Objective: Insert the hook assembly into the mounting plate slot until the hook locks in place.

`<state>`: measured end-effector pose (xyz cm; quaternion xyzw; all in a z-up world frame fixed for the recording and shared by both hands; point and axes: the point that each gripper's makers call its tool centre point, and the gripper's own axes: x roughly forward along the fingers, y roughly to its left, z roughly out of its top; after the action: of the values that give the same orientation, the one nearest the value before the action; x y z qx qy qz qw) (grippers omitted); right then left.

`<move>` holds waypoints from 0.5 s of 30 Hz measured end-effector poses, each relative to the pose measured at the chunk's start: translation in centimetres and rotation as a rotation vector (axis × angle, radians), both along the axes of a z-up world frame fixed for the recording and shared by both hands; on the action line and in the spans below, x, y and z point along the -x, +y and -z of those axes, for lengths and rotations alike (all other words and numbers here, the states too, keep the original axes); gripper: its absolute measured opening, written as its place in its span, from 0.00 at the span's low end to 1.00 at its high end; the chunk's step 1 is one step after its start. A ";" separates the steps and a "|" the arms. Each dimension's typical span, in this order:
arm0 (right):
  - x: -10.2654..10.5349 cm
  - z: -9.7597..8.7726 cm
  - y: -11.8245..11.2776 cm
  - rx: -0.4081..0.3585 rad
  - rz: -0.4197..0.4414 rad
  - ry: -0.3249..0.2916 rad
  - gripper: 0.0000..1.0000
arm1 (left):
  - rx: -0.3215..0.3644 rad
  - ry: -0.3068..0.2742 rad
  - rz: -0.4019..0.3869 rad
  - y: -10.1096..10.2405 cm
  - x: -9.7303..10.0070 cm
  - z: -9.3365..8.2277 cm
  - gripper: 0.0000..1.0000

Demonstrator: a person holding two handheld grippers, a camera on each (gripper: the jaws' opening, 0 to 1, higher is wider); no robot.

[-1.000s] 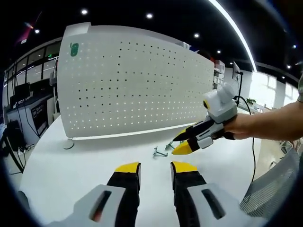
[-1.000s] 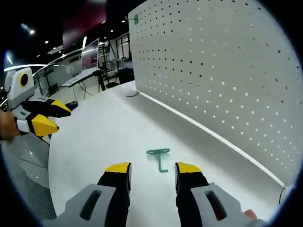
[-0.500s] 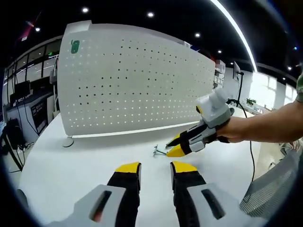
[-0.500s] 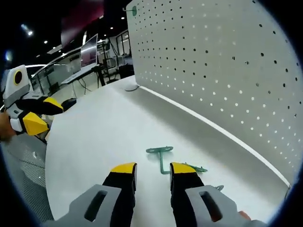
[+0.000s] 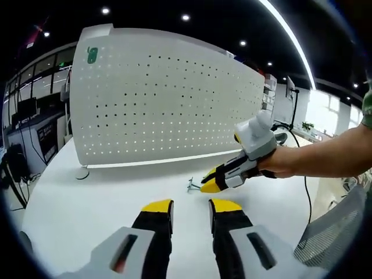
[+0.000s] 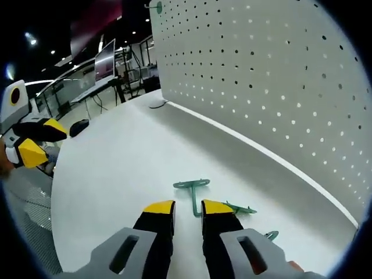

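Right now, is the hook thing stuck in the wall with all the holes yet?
Not yet. Nothing is hung: the green hook lies flat on the white table, with another green piece beside it. The right gripper is low over it, fingers either side of its stem but not closed on it. The left gripper waits, open. Picking it up and pushing it into the pegboard remain.

In the right gripper view, the stem of the green hook runs down between the yellow fingertips and its lower end is hidden there. Two more green hooks lie partly behind the right-hand finger. In the left gripper view, the hook by the other gripper is too small to make out.
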<state>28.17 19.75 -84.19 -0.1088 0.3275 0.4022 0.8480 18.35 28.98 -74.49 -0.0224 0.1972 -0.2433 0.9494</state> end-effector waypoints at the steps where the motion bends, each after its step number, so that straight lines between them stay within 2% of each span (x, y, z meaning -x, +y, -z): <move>1: 0.0 0.1 0.0 -0.002 0.004 0.002 0.15 | 0.001 0.001 -0.001 0.0 0.0 0.0 0.26; 15: -0.4 0.9 0.1 0.004 0.011 0.019 0.11 | 0.006 0.002 -0.004 0.1 -0.2 0.0 0.25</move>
<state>28.59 19.82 -85.11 -0.1048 0.3370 0.3981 0.8468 18.51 29.12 -74.53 -0.0260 0.1975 -0.2419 0.9496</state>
